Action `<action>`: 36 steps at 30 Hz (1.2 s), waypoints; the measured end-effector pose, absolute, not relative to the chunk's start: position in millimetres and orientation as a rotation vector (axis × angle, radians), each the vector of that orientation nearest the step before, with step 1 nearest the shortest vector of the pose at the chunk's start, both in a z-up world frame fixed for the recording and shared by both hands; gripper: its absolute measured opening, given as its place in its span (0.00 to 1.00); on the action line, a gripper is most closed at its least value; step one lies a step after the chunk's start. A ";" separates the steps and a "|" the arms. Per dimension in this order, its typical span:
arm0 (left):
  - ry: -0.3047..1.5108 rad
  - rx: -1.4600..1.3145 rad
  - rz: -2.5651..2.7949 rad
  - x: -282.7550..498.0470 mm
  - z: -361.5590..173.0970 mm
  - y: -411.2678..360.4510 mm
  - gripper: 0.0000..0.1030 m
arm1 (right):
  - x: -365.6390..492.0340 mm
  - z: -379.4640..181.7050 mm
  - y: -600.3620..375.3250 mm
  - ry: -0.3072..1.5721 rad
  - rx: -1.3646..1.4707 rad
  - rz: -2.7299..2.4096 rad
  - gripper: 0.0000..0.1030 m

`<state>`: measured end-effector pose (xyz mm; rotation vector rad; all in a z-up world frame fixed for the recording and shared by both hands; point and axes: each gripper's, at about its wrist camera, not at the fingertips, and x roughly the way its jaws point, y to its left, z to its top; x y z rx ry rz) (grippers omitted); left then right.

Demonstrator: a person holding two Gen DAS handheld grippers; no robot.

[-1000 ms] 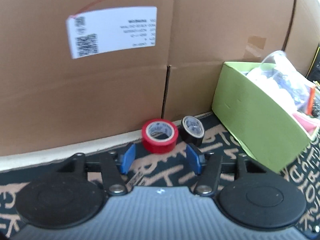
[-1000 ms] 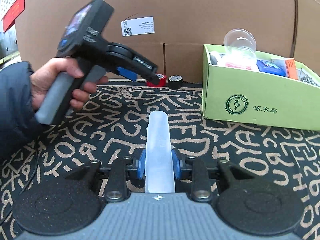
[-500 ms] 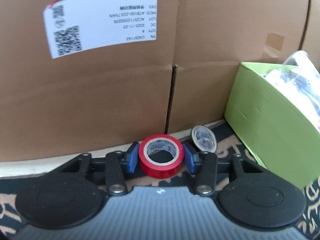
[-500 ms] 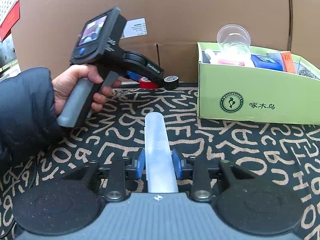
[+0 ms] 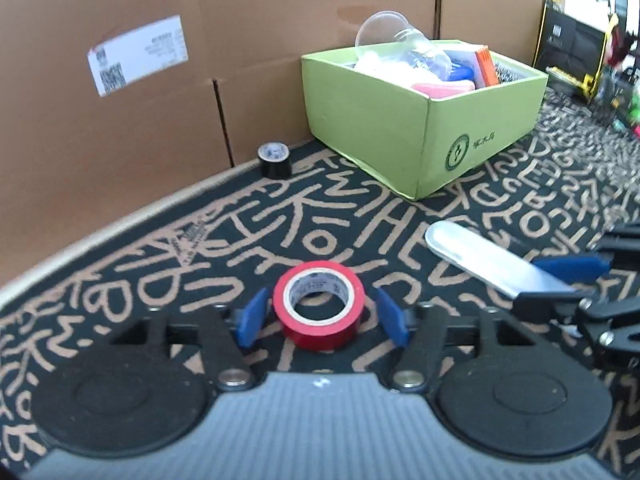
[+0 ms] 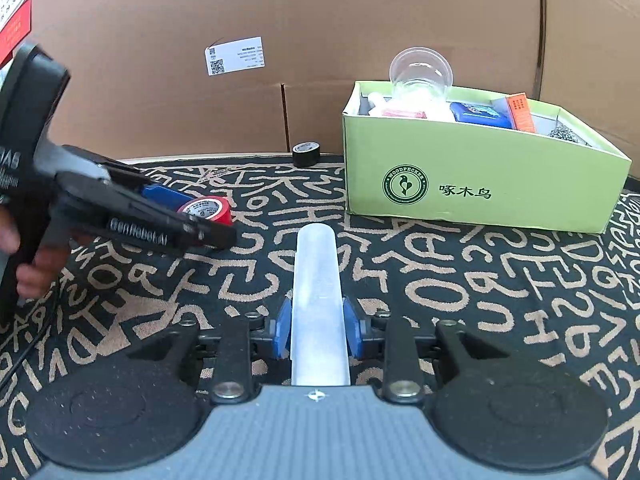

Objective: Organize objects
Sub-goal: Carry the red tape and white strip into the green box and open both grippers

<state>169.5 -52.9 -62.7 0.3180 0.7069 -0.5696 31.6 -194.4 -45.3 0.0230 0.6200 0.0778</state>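
Left wrist view, left hand-held gripper open around red tape

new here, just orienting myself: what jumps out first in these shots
The red tape roll sits between the open left gripper fingers, low on the patterned mat. The right gripper is shut on a frosted plastic piece, and a bright green box full of odds and ends stands against the cardboard wall.

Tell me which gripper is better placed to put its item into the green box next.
Right. The right gripper is shut on the translucent plastic piece and points toward the green box. The left gripper is open around the red tape roll on the patterned mat.
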 end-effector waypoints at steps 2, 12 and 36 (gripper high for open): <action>0.710 0.326 -0.563 169.0 -56.3 -55.4 0.59 | 31.5 -44.8 -193.0 0.621 0.016 0.078 0.32; 0.743 0.293 -0.554 174.4 -57.3 -67.5 0.44 | 26.2 -46.7 -200.8 0.608 0.053 0.091 0.30; 0.489 0.015 -0.754 178.8 95.9 -221.3 0.44 | 73.6 54.1 -363.8 0.283 0.120 -0.238 0.30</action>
